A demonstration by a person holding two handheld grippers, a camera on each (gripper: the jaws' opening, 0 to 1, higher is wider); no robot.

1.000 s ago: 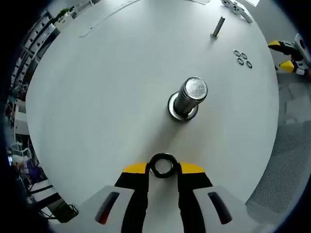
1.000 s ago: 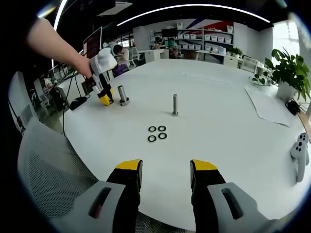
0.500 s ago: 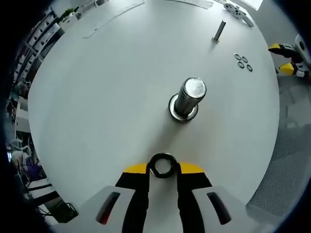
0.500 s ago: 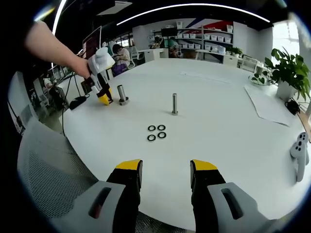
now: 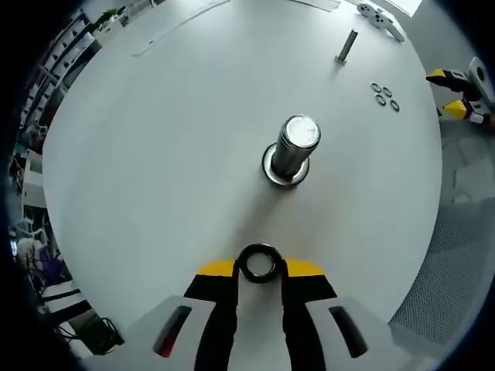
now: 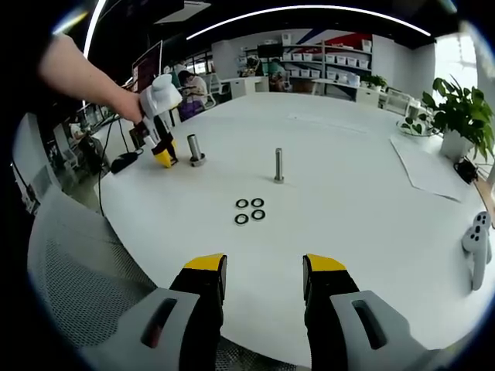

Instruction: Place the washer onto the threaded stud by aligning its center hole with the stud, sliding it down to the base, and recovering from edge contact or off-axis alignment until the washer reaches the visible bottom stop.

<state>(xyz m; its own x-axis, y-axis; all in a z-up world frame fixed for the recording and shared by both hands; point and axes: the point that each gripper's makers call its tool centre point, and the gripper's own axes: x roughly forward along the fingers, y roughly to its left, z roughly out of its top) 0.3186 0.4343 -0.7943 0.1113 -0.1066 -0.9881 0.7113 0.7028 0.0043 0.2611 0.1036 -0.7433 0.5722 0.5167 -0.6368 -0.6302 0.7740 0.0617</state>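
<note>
Between the yellow-tipped jaws of our left gripper (image 5: pixel 260 267) we hold a dark, ring-shaped washer (image 5: pixel 259 263), its round hole open to the camera. Ahead of it, well in from the table's edge, stands the threaded stud (image 5: pixel 292 148): a stout, ribbed steel cylinder with a flat, bright top, rising from a round flanged base. The washer hangs apart from the stud, on the near side of it. Farther along the smooth white round table (image 5: pixel 155 139) we see a thinner metal pin (image 5: pixel 346 45) standing upright, and near the table's right edge a small cluster of spare washers (image 5: pixel 384 94). Just past that edge, the yellow tips of our right gripper (image 5: pixel 456 91) come into the left gripper view.

From the right gripper view, a person's hand (image 6: pixel 128 104) grips the left gripper's white body beside the stout stud (image 6: pixel 195 150) near the table's left edge. The slim pin (image 6: pixel 278 165) stands toward the middle, with four black rings (image 6: pixel 250 209) lying flat between it and us. Our right gripper (image 6: pixel 263 274) hangs with jaws spread wide, nothing between them, over the near edge. A sheet of paper (image 6: pixel 429 166) lies toward the right edge, by a white controller (image 6: pixel 476 243). Shelving (image 6: pixel 332 69) and a leafy potted plant (image 6: pixel 456 108) line the room beyond, and a grey mesh chair (image 6: pixel 69 263) sits at lower left.
</note>
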